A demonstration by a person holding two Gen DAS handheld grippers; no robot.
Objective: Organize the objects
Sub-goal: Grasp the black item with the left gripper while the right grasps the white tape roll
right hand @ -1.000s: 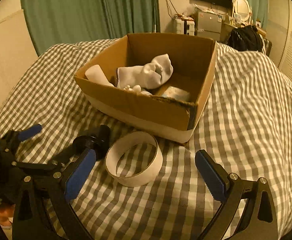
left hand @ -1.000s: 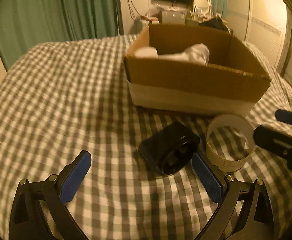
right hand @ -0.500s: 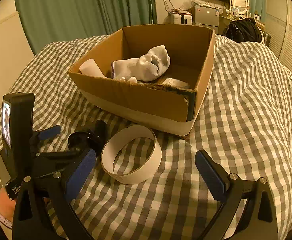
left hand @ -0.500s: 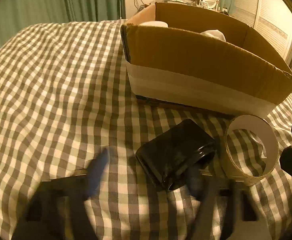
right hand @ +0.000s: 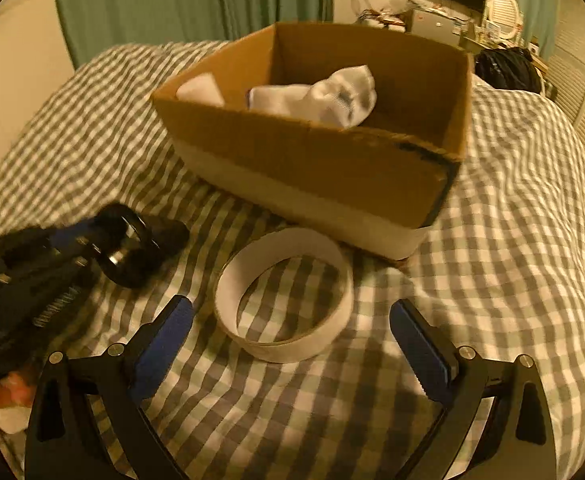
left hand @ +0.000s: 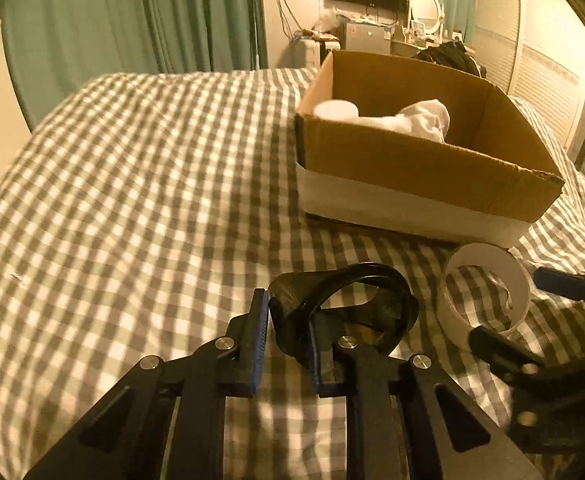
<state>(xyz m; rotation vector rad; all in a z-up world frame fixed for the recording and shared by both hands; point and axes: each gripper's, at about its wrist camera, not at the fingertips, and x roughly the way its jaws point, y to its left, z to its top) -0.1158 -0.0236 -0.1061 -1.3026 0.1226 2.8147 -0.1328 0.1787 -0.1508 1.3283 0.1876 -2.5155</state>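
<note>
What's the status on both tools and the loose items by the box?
Left tool shut on black ring. Right tool open, straddling white ring, not touching. Cardboard box just beyond, nothing blocking.

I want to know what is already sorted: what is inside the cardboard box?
In the box, white socks and a white roll by the left wall show. The near wall hides the floor and anything lower.

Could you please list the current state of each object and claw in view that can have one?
Left claw: shut on the black ring.
Black ring: pinched by its wall, tilted.
Right claw: open, holding nothing, around the white ring.
White ring: lying flat on the checked cover, ungripped.
Cardboard box: open-topped, holding a white sock.
</note>
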